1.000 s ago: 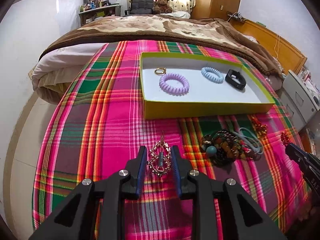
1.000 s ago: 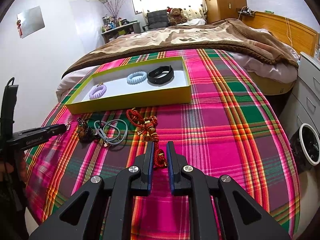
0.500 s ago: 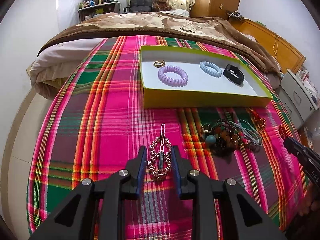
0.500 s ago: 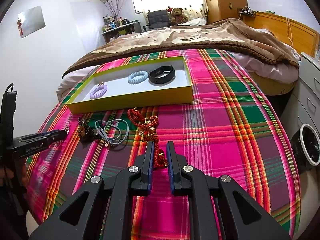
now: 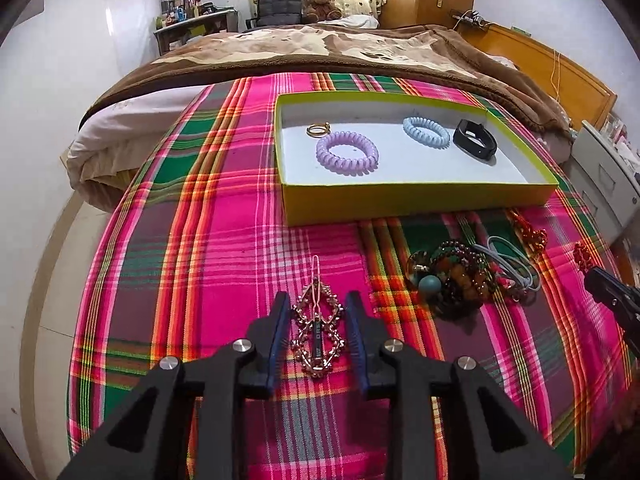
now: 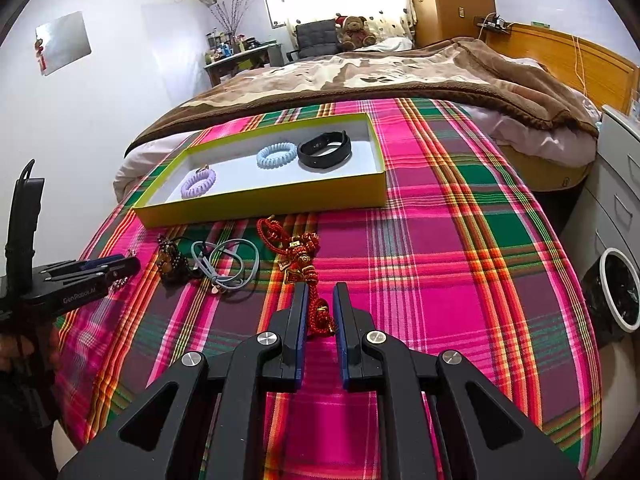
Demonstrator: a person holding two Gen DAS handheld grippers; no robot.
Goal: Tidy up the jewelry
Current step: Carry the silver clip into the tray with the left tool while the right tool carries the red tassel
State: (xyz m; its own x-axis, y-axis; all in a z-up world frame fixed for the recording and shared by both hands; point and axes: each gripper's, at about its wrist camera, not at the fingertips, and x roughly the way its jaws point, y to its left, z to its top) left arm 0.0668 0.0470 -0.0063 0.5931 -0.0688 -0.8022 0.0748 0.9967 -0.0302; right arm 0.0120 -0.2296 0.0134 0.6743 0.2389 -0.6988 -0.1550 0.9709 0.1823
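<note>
A rhinestone hair clip (image 5: 318, 332) sits between the fingers of my left gripper (image 5: 316, 300) over the plaid cloth. The jaws are opening, with thin gaps showing on both sides of the clip. My right gripper (image 6: 320, 288) is shut on the tassel of a red knotted charm (image 6: 298, 252), which trails away across the cloth. Farther back, the yellow-green box (image 5: 400, 200) holds a purple coil tie (image 5: 347, 153), a blue coil tie (image 5: 426, 131), a black band (image 5: 475, 145) and a gold ring (image 5: 318, 129).
A heap of bead bracelets (image 5: 452, 272) and grey-blue hair ties (image 5: 512, 264) lies between the two grippers, in front of the box. A brown blanket covers the bed behind the box. White drawers (image 6: 616, 184) and a bin (image 6: 620, 292) stand to the right.
My left gripper's jaws have spread apart around the hair clip, which they pinched before. The right gripper has stayed still, shut on the red tassel.
</note>
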